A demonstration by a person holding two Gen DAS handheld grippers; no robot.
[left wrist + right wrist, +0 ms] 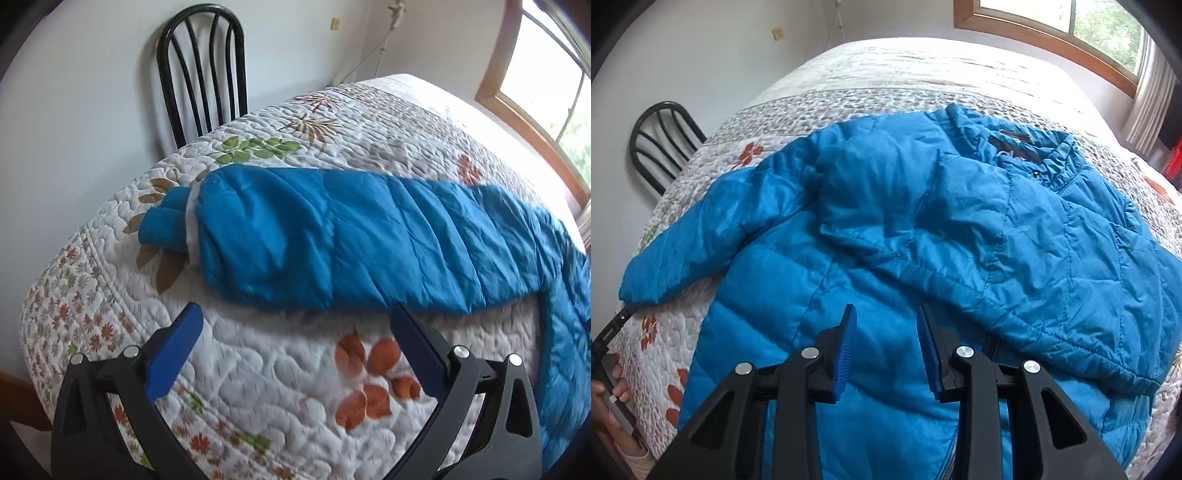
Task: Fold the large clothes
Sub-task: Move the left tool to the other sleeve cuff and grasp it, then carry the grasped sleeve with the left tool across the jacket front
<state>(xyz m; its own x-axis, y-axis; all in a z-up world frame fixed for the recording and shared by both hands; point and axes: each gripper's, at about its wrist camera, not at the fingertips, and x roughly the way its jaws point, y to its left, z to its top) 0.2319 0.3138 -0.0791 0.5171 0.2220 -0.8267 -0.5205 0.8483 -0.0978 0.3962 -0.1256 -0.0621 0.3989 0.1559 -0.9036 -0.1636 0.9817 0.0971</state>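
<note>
1. Jacket (923, 229), big, blue and puffy, lies flat on the flowery quilt (258, 369).
2. Left gripper (295, 317) hangs over the quilt beside one sleeve (332, 236), jaws wide apart, holding nothing.
3. Right gripper (886, 314) hangs over the jacket, jaws a little apart, pinching nothing.

The left gripper (295, 325) points steeply down with its 2 blue-padded fingers (177, 350) spread wide, nothing between them. The right gripper (886, 321) points steeply down, jaws parted narrowly and empty. A hand (609, 391) grips the left tool's handle.
</note>
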